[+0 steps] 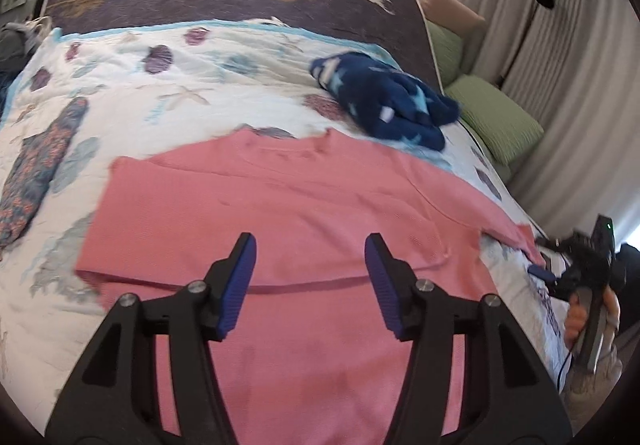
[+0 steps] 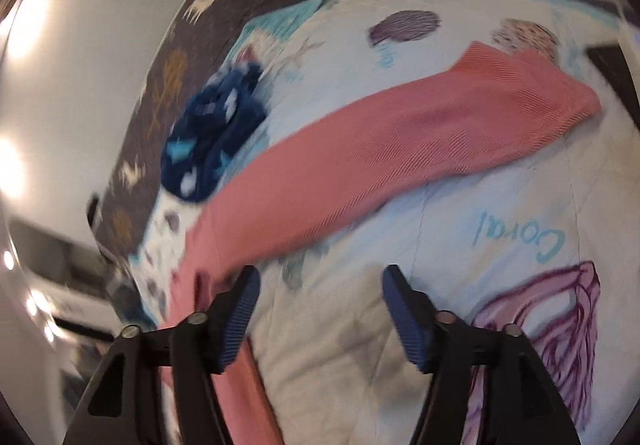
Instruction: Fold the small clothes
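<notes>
Bed (image 1: 168, 117) first: we see its white quilt printed with shells and starfish, and on it our pink ribbed knit long-sleeved top (image 1: 304, 205) spread flat across the near half, neckline toward the far edge, one sleeve (image 2: 440, 125) stretched out toward the bed's right edge. We judge the knit soft, light and limp, likely to sag and stretch if lifted at one point, so we would take it at a shoulder seam and the hem corner together. Behind it, toward the far right corner, sits a bundled navy fleece garment with pale stars (image 1: 384, 101). Our left gripper (image 1: 311, 285) hovers spread over the top's body, holding nothing; our right gripper (image 2: 320, 309) is likewise spread, empty, over quilt beside the sleeve.
</notes>
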A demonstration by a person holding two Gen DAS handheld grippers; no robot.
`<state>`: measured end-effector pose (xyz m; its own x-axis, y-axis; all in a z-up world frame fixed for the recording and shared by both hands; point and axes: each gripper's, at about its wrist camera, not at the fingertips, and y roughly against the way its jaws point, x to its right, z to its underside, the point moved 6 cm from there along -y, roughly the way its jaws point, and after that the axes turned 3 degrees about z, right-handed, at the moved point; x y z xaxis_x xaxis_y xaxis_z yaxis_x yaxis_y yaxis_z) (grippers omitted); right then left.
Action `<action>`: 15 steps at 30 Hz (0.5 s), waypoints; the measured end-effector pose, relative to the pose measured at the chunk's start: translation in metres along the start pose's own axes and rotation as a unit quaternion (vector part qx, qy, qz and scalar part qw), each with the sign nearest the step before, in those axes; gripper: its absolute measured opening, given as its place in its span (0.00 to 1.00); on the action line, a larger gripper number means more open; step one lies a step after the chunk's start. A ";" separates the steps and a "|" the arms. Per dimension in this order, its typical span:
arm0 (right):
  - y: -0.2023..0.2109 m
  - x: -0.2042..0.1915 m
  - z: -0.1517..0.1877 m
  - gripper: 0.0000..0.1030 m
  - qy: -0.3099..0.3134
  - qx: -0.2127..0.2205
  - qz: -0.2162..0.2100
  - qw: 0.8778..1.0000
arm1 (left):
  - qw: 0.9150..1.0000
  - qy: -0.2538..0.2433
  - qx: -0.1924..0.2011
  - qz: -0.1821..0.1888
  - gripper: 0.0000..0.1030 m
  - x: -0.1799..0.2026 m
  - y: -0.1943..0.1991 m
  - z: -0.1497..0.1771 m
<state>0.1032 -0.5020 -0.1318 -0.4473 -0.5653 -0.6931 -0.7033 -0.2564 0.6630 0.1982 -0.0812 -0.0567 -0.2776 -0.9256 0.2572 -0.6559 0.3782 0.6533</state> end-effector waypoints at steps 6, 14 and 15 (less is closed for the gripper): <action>-0.005 0.041 -0.029 0.70 -0.103 0.037 0.000 0.994 | 1.000 0.001 -0.008 0.005 0.61 0.010 -0.017 0.007; -0.024 0.034 -0.062 0.05 -0.043 0.075 0.062 0.994 | 0.999 -0.001 -0.034 0.007 0.61 0.016 -0.046 0.009; -0.026 0.023 -0.063 0.05 -0.016 0.074 0.068 0.995 | 0.999 -0.002 -0.036 0.006 0.61 0.016 -0.049 0.009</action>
<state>0.1462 -0.5580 -0.1469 -0.5604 -0.5603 -0.6099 -0.7074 -0.0591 0.7043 0.2193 -0.1145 -0.0913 -0.2889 -0.9205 0.2629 -0.5998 0.3881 0.6997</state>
